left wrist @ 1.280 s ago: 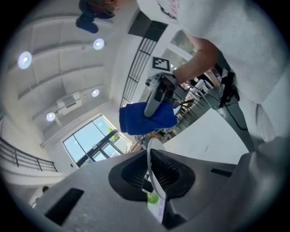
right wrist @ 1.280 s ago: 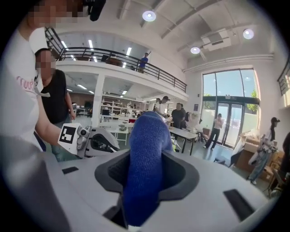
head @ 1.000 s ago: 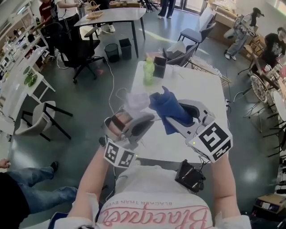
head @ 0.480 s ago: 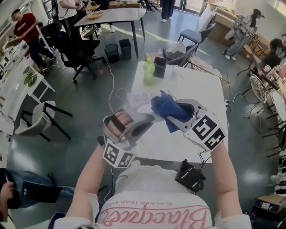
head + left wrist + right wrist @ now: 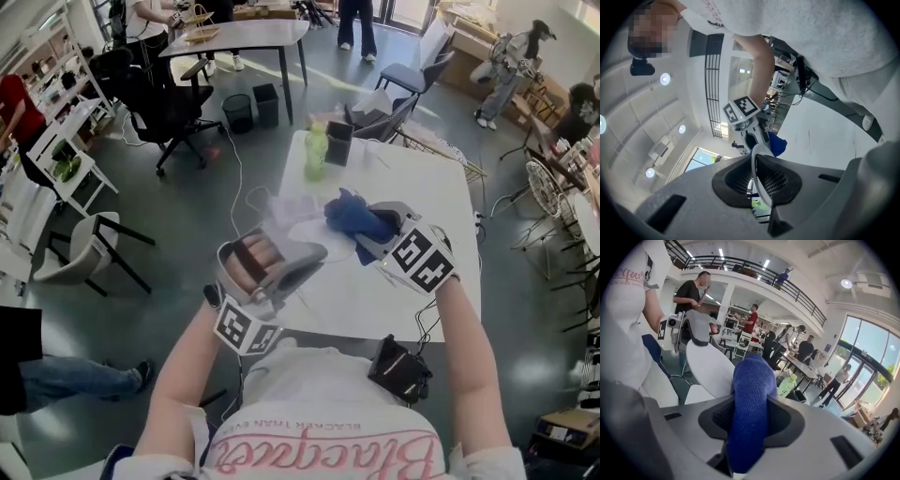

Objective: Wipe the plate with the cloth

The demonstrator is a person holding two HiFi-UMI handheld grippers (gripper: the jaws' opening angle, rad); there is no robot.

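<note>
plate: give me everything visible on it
The plate is a plain white, smooth round disc with a thin rim, held in the air and tilted on edge. The left gripper pinches its rim. The blue cloth in the right gripper sits just before its face; contact unclear.

Upper centre: translucent green plastic bottle (image 5: 316, 150) beside dark square container (image 5: 338, 143) on white rectangular bench (image 5: 441, 211); black office chair (image 5: 167, 101) upper left.
</note>
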